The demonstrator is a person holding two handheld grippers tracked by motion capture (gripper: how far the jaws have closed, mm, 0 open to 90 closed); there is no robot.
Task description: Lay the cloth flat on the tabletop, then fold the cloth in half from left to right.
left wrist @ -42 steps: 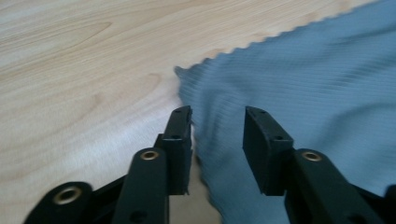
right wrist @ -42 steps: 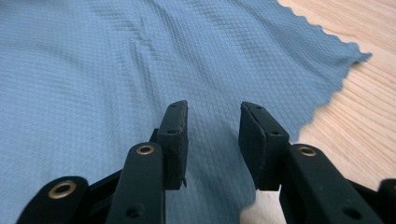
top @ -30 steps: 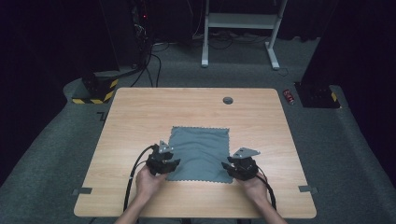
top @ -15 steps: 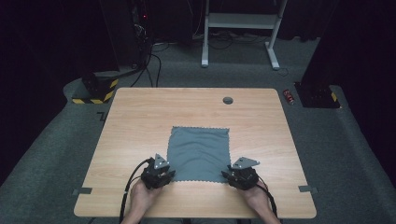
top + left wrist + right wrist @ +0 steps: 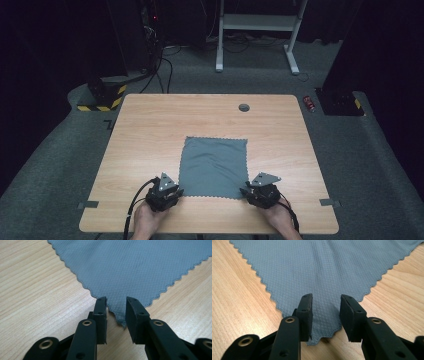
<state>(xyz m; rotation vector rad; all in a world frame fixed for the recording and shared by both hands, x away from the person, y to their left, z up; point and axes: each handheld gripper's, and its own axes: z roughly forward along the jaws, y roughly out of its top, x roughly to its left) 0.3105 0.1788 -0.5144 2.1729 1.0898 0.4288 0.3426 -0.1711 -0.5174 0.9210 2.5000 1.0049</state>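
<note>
1. Grey cloth (image 5: 214, 167) lies flat and spread out on the wooden table (image 5: 150, 130), in the near half of the tabletop, roughly midway between its left and right edges. Its edges are cut in small zigzag scallops and its weave shows a fine diamond pattern.
2. Left gripper (image 5: 176, 192) sits at the cloth's near left corner in the high view, held in the person's left hand (image 5: 146, 221), with its cable looping off to the left.
3. In the left gripper view (image 5: 116, 308), the corner of the cloth points in between the two black jaws. The jaws have just been closing, yet a gap remains on each side of the corner and the pads do not press on the fabric.
4. Right gripper (image 5: 247, 191) sits at the near right corner in the high view, held in the person's right hand (image 5: 280, 220), with a grey three-cornered plate on top.
5. In the right gripper view (image 5: 325, 307), the jaws stand spread over that corner: the cloth lies flat on the table between them, its tip reaching back past the pads, and neither pad pinches it.
6. A small round grey grommet (image 5: 244, 107) is set in the tabletop near the far edge, well apart from the cloth.
</note>
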